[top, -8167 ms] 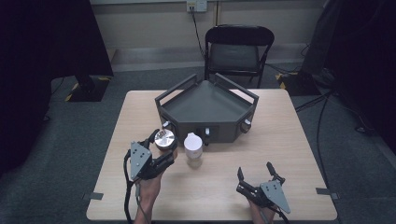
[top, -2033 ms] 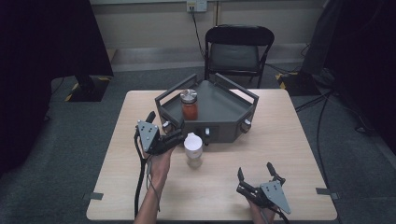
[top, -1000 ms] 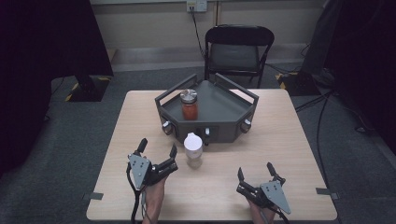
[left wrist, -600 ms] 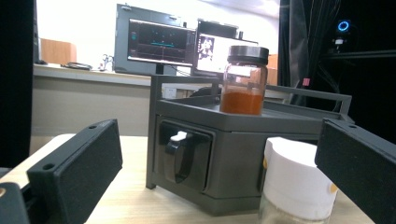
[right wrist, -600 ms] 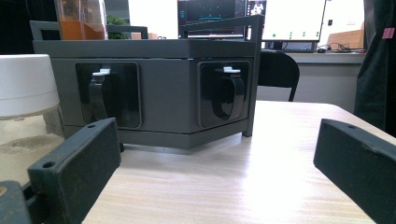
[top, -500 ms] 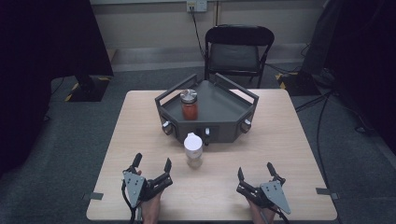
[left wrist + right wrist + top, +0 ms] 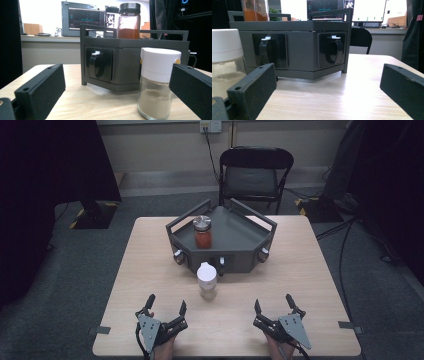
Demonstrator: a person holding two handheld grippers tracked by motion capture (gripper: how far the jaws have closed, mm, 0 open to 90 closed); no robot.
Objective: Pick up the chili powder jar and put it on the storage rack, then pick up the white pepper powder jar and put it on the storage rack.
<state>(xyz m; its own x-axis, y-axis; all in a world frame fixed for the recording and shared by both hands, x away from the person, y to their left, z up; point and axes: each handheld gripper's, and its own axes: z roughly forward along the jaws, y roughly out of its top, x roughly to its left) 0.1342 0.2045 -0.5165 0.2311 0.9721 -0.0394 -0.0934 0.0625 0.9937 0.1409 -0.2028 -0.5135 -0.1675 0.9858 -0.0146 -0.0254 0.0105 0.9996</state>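
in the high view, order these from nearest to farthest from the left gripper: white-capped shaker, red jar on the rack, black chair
Measured from the left gripper:
1. White-capped shaker, on the table just ahead and to the gripper's right.
2. Red jar, standing on the grey rack, left part of its top.
3. Black chair, on the floor beyond the table's far edge.

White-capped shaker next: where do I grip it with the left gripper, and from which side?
Grip the white-capped shaker across its clear glass body, just below the cap, probably coming in level from the near side. It stands upright on the table, apart from the grey rack behind it. The left gripper is open, and in its own view the shaker sits toward its right jaw.
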